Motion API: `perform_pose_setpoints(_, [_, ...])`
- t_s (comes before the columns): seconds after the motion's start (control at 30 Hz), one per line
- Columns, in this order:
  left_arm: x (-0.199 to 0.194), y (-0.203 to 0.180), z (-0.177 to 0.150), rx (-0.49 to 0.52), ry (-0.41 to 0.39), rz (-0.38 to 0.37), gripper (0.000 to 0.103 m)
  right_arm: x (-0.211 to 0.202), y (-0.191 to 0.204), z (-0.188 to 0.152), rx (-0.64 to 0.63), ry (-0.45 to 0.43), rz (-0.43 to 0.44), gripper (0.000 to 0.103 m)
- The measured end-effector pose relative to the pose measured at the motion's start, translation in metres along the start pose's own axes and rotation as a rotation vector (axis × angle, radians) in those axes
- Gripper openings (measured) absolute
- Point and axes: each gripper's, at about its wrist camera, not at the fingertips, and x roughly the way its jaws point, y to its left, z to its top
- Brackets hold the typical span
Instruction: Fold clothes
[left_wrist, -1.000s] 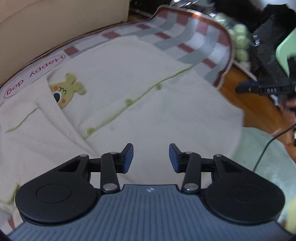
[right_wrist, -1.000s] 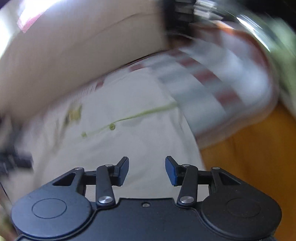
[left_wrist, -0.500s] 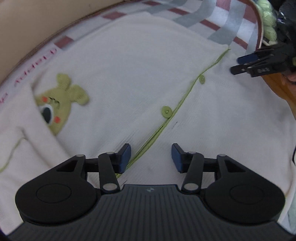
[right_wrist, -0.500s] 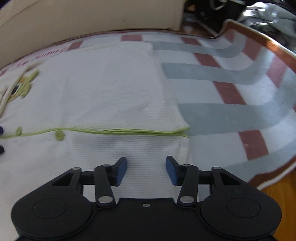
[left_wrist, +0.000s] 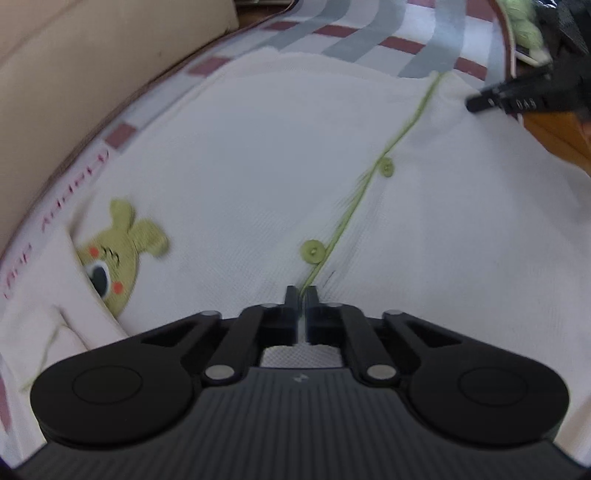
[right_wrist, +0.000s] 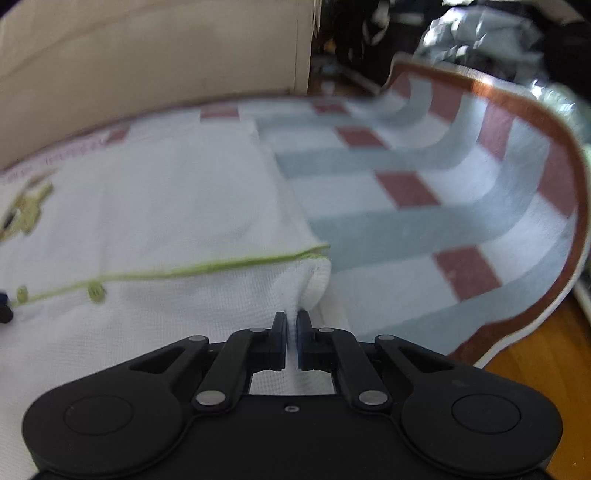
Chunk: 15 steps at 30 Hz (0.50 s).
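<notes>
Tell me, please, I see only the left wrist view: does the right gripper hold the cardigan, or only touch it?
Observer: It holds it. The right gripper is shut on the cardigan at its hem corner.
Operator: Where is this grip against the green trim?
Observer: Just on the near side of the end of the trim. The cloth puckers up into a small ridge between the fingers.

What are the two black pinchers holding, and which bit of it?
Both pinch the white cardigan. The left gripper grips it at the green-trimmed button edge; the right gripper grips its bottom hem near the corner.
</notes>
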Motion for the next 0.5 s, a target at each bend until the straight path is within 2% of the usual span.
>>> perform_pose_setpoints(0.1, [-0.01, -0.002, 0.002, -0.002, -0.036, 0.036, 0.002, -0.013, 0.003, 0.01, -0.036, -0.043, -0.026, 0.005])
perform_pose_setpoints(0.3, [-0.031, 0.012, 0.014, -0.032, -0.112, 0.082, 0.0, -0.031, 0.005, 0.046, -0.063, -0.1, -0.023, 0.005])
perform_pose_setpoints(0.4, [-0.026, 0.018, 0.018, -0.024, -0.1, 0.109, 0.0, -0.023, 0.009, 0.063, -0.065, -0.109, -0.027, 0.005])
perform_pose_setpoints(0.43, [-0.021, 0.02, 0.018, -0.029, -0.078, 0.091, 0.0, -0.018, 0.01, 0.068, -0.071, -0.107, -0.029, 0.005])
perform_pose_setpoints(0.5, [-0.015, 0.023, 0.016, -0.072, -0.055, 0.004, 0.004, -0.004, 0.013, 0.077, -0.084, -0.086, -0.036, 0.005])
